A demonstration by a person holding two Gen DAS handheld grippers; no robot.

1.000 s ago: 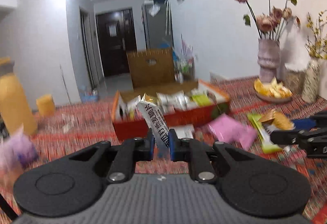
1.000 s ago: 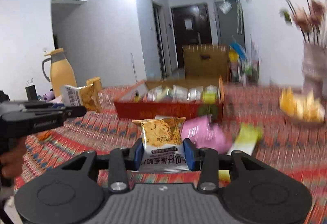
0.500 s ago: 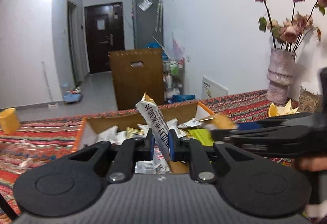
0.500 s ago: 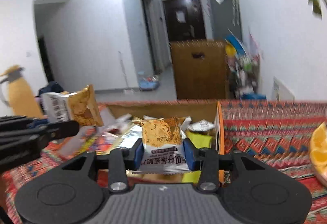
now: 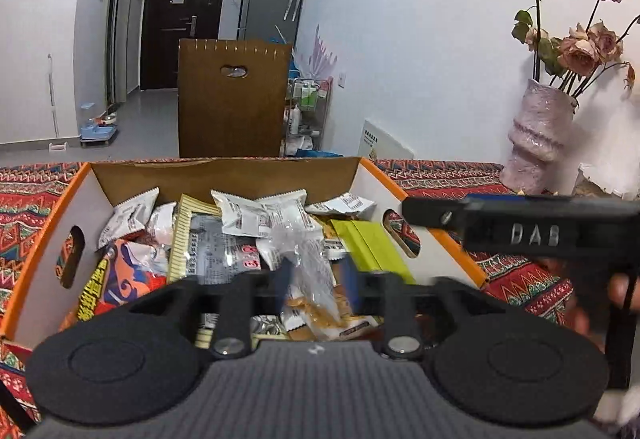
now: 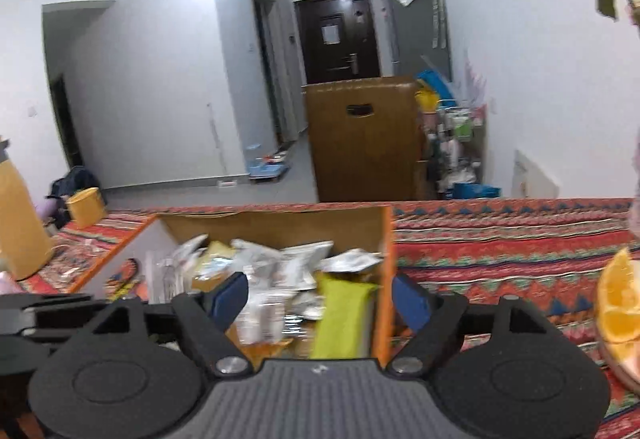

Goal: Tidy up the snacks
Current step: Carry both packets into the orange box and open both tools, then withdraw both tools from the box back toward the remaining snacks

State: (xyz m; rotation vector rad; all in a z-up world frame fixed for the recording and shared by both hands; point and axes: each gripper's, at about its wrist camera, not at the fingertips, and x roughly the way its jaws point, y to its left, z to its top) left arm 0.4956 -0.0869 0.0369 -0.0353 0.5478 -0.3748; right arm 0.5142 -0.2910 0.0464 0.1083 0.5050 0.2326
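An orange-rimmed cardboard box [image 5: 436, 217] full of snack packets stands on the patterned tablecloth; it also shows in the right wrist view [image 6: 386, 255]. My left gripper [image 5: 318, 279] is open over the box's near part, with a blurred orange-and-white snack packet [image 5: 312, 303] just below its fingers, loose. My right gripper [image 6: 320, 297] is wide open over the box's right side, above a lime-green packet [image 6: 340, 315] and silvery packets. The right gripper's body [image 5: 520, 229] crosses the right of the left wrist view.
A pink vase with dried roses [image 5: 536, 143] stands at the table's back right. A plate of orange slices [image 6: 618, 311] sits right of the box. A yellow jug [image 6: 18, 215] and a yellow cup [image 6: 86, 207] stand at the left. A brown chair back [image 5: 234, 103] rises behind the table.
Both grippers moved over the box and opened. The packet each one held has dropped out into the box.
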